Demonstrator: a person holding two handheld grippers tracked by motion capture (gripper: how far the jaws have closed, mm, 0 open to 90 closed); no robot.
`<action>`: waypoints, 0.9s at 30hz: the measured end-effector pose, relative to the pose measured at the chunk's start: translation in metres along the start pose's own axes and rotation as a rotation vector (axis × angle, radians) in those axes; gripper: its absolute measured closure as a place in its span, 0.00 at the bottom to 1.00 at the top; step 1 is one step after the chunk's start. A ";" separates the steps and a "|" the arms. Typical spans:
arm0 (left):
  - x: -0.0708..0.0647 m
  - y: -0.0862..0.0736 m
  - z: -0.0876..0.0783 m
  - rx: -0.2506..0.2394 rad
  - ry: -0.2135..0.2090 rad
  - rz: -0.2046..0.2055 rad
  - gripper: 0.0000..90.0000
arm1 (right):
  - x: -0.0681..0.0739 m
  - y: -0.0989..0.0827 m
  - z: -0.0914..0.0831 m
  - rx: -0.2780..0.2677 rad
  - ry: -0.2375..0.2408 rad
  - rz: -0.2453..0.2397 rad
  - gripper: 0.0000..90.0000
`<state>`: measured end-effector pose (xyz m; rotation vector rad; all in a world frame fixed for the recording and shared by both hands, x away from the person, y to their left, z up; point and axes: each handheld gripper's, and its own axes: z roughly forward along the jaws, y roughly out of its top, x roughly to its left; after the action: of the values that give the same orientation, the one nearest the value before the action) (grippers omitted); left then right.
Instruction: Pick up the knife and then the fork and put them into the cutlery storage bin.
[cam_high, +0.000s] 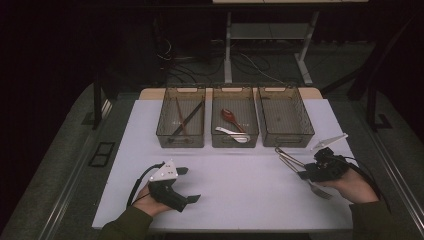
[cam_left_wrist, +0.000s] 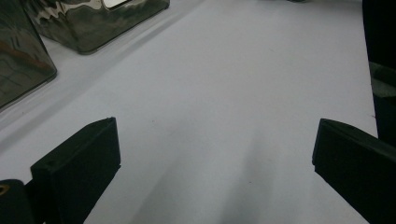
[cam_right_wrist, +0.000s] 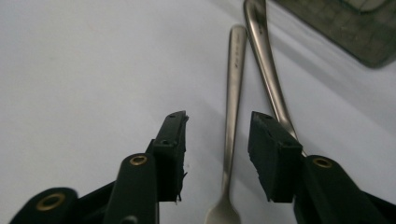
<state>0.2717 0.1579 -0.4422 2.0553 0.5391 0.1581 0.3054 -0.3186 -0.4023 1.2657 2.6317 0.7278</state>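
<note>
Where bins (cam_high: 233, 124) stand, white tabletop (cam_high: 240, 172) (dark room)

The two forks (cam_right_wrist: 233, 93) near the counter's right edge look like brushed metal with a soft sheen. The counter (cam_high: 240, 190) is smooth, matt white. The bins (cam_high: 285, 117) along its far edge look like smoky translucent plastic, glossy. The right gripper (cam_right_wrist: 217, 140) has matt black jaws.

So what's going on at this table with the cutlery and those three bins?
A person holds a gripper in each hand at a white table. The right gripper has its jaws either side of a metal fork, not yet pressing on it; a second metal utensil lies alongside. The left gripper rests open. One bin holds chopsticks, the middle bin spoons, the right bin looks empty.
</note>
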 end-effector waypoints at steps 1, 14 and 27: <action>0.000 0.000 0.000 0.003 0.000 -0.001 0.01 | 0.000 0.000 0.001 0.017 -0.012 -0.008 0.67; 0.000 0.000 0.001 0.001 -0.001 0.001 0.01 | -0.003 0.000 0.012 0.157 -0.028 -0.029 0.82; 0.000 0.000 0.001 0.006 -0.003 0.001 0.01 | -0.002 0.008 0.025 0.243 -0.050 -0.079 0.86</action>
<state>0.2721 0.1572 -0.4429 2.0613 0.5370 0.1545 0.3198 -0.3066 -0.4209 1.2076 2.7762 0.3682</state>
